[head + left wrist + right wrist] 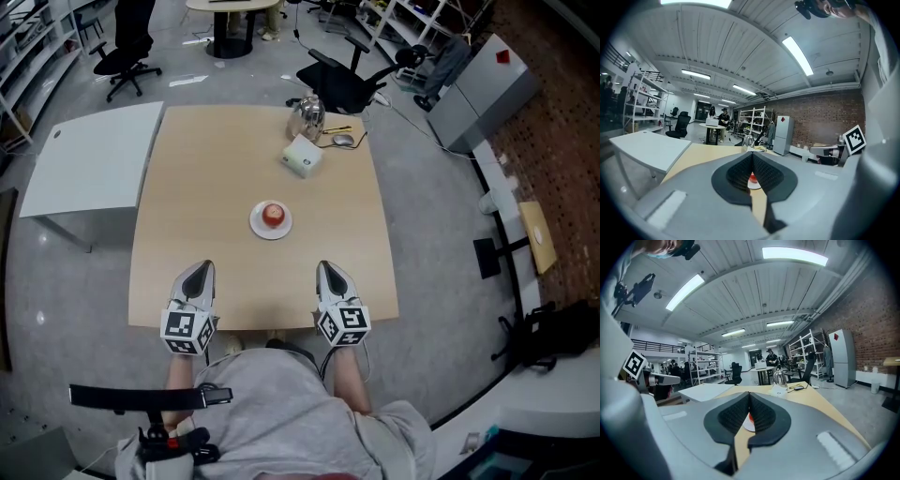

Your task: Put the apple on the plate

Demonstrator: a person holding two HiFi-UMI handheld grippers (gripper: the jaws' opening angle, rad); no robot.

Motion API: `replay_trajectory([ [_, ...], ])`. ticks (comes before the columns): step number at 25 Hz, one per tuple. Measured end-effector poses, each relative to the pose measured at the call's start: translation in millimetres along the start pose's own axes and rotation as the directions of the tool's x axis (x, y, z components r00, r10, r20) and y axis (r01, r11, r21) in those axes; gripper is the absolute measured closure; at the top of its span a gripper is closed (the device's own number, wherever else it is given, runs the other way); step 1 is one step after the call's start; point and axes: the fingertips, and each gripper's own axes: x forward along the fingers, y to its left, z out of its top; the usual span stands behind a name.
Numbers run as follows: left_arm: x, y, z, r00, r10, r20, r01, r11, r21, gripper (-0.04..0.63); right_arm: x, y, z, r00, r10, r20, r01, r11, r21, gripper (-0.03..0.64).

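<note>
Head view | apple (273,215) on plate (259,228) | table (197,169) centre

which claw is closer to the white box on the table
Right. The right claw sits at the near edge of the table, almost in line with the white box; the left claw is beside it, farther to the left.

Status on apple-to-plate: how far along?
Done: the apple sits on the white plate, mid-table. In hand: nothing. The left gripper and right gripper are both shut and empty, back at the near edge of the table, apart from the plate. Left: nothing visible; the job looks complete.
</note>
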Motion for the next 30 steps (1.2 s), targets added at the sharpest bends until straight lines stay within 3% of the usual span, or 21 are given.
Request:
replay_trajectory([
  [30, -11.6, 4.7, -2.8, 1.000, 0.005, -0.002, -0.005, 1.000, -0.004, 0.575, -5.4, 13.4, -1.0, 1.000, 0.013, -0.005, -0.013, 1.000, -0.016, 0.611],
])
